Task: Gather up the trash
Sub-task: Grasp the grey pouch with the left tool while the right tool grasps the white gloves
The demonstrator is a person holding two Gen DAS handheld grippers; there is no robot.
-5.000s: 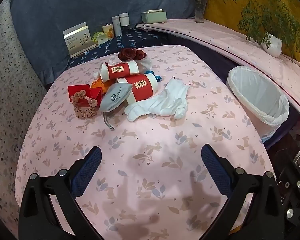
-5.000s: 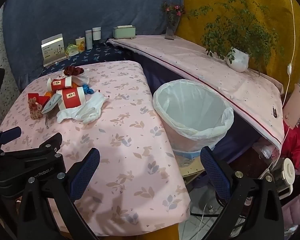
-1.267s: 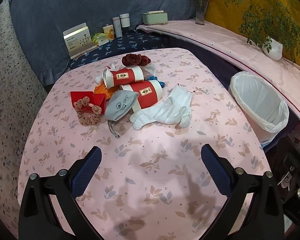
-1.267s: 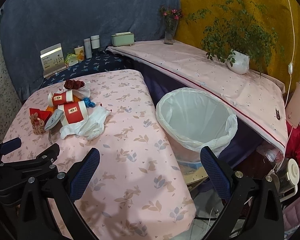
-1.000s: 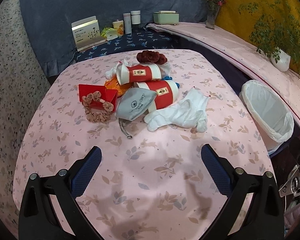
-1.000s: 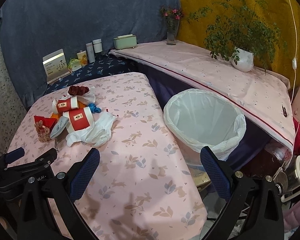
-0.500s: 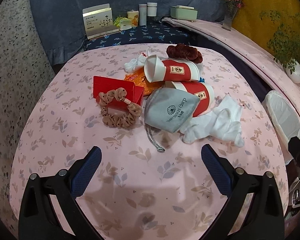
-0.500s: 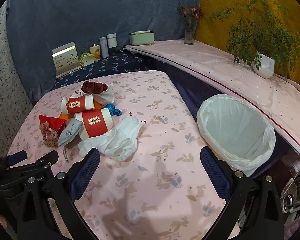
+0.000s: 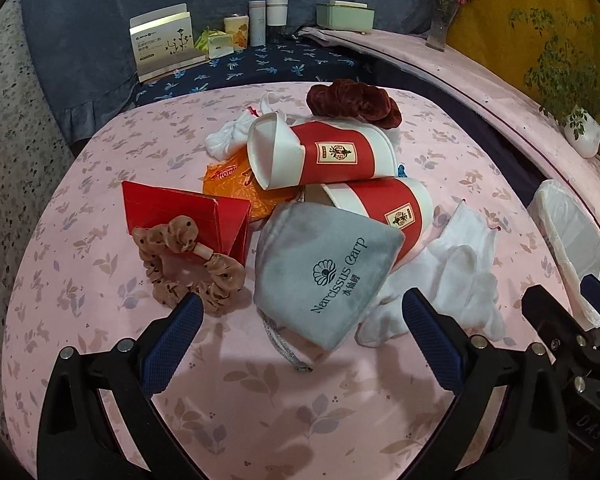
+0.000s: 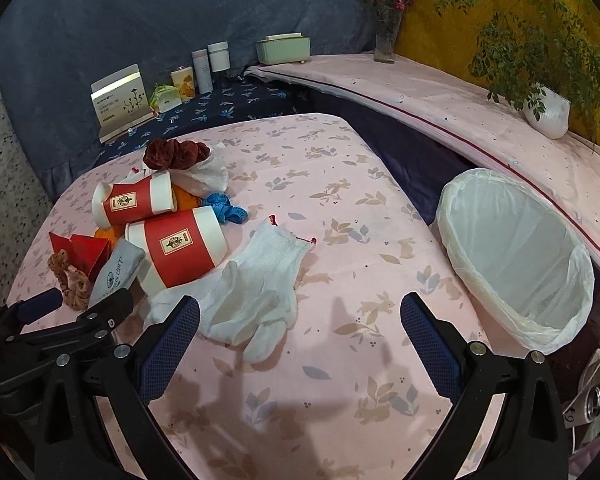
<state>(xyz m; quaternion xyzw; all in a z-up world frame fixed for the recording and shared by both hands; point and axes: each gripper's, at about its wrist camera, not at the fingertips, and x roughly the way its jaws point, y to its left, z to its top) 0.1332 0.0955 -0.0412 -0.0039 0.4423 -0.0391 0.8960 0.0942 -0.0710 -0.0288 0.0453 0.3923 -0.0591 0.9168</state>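
Note:
A pile lies on the pink table: two red-and-white paper cups (image 9: 332, 156) (image 10: 180, 246), a grey pouch (image 9: 328, 272), a red paper box (image 9: 188, 208), a tan scrunchie (image 9: 188, 264), an orange wrapper (image 9: 236, 184), a dark red scrunchie (image 9: 352, 100) and white gloves (image 10: 256, 292). My left gripper (image 9: 300, 332) is open and empty, just short of the grey pouch. My right gripper (image 10: 300, 328) is open and empty, its left finger beside the white gloves. A bin with a white liner (image 10: 516, 252) stands right of the table.
Boxes and bottles (image 10: 204, 64) stand on a dark blue shelf behind the table. A long pink-covered ledge (image 10: 420, 88) with a vase and a potted plant (image 10: 548, 108) runs along the right. The left gripper's body (image 10: 60, 320) shows at the right wrist view's lower left.
Both grippers have moved forward and left toward the pile, which now looms much larger. The bin has slid to the right edge of view. Both grippers stayed open.

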